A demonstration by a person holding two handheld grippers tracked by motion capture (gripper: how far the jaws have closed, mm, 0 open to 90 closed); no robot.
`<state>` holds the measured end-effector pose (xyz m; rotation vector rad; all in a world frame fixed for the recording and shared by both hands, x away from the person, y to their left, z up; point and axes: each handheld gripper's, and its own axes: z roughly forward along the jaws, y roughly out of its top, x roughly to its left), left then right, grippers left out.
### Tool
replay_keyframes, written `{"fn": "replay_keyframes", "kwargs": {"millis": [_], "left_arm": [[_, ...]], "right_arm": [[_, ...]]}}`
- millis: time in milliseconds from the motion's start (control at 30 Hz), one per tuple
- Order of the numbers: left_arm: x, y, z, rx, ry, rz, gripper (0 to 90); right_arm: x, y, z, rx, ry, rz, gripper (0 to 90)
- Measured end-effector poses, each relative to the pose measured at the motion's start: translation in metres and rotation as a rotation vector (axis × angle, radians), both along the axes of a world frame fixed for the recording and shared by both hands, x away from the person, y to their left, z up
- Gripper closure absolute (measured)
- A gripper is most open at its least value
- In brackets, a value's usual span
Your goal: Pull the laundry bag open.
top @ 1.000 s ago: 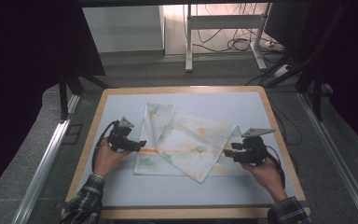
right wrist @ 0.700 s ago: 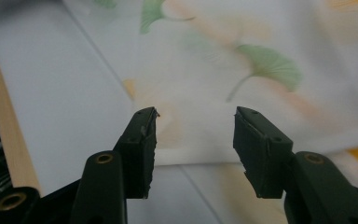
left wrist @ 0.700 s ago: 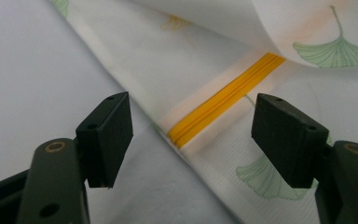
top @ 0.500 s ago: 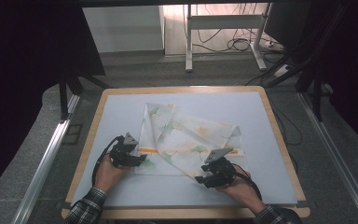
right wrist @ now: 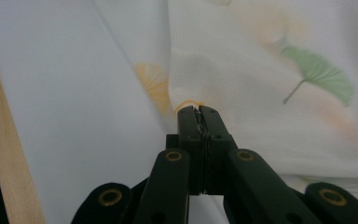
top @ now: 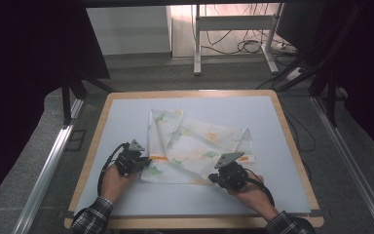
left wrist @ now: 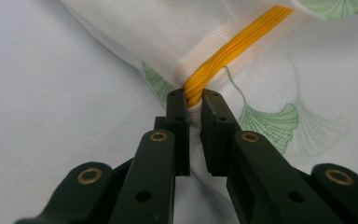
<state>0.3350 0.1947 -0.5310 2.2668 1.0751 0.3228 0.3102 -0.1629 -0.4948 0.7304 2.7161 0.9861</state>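
left gripper [top: 145,162]: jaws have just been closing, now pinched on the cloth's [top: 199,141] orange stripe [left wrist: 233,51]
right gripper [top: 214,179]: slid left along the near edge from the cloth's right corner, jaws just closing, now clamped on that hem
cloth: near-left corner pulled in

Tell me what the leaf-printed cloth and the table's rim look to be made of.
Cloth: thin woven fabric, matt and slightly sheer, with a fine mesh-like weave, soft folds and a ribbed orange band; the fibre cannot be told. Table rim: pale wood, judging by its light grain and matt finish.
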Motion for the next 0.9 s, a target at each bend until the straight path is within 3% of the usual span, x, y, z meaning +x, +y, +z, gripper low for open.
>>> {"fn": "replay_keyframes", "kwargs": {"millis": [133, 267, 300, 333, 567, 733, 767, 800, 900], "left_arm": [[-0.001, 0.001, 0.000, -0.002, 0.006, -0.015, 82.9], [-0.007, 0.001, 0.002, -0.003, 0.009, -0.029, 83.3], [-0.007, 0.001, 0.002, -0.003, 0.009, -0.029, 83.6], [-0.010, 0.002, 0.003, 0.008, 0.011, -0.053, 83.8], [-0.019, 0.004, 0.004, 0.006, 0.024, -0.095, 84.2], [-0.026, 0.006, 0.006, -0.001, 0.024, -0.134, 84.9], [-0.026, 0.006, 0.006, -0.001, 0.024, -0.134, 85.0], [-0.028, 0.007, 0.006, -0.005, 0.026, -0.146, 85.0], [-0.029, 0.010, 0.006, -0.005, 0.030, -0.151, 85.1]], "right_arm": [[0.015, -0.014, 0.019, 0.066, -0.018, -0.061, 88.8], [0.042, -0.028, 0.040, 0.090, -0.063, -0.142, 88.8], [0.042, -0.028, 0.040, 0.090, -0.063, -0.142, 88.8], [0.057, -0.036, 0.051, 0.091, -0.084, -0.189, 88.8], [0.108, -0.057, 0.084, 0.107, -0.144, -0.327, 88.8], [0.139, -0.060, 0.104, 0.127, -0.170, -0.394, 88.8], [0.139, -0.060, 0.104, 0.127, -0.170, -0.394, 88.8], [0.155, -0.059, 0.113, 0.130, -0.188, -0.424, 88.8], [0.179, -0.058, 0.119, 0.122, -0.205, -0.488, 86.3]]}}
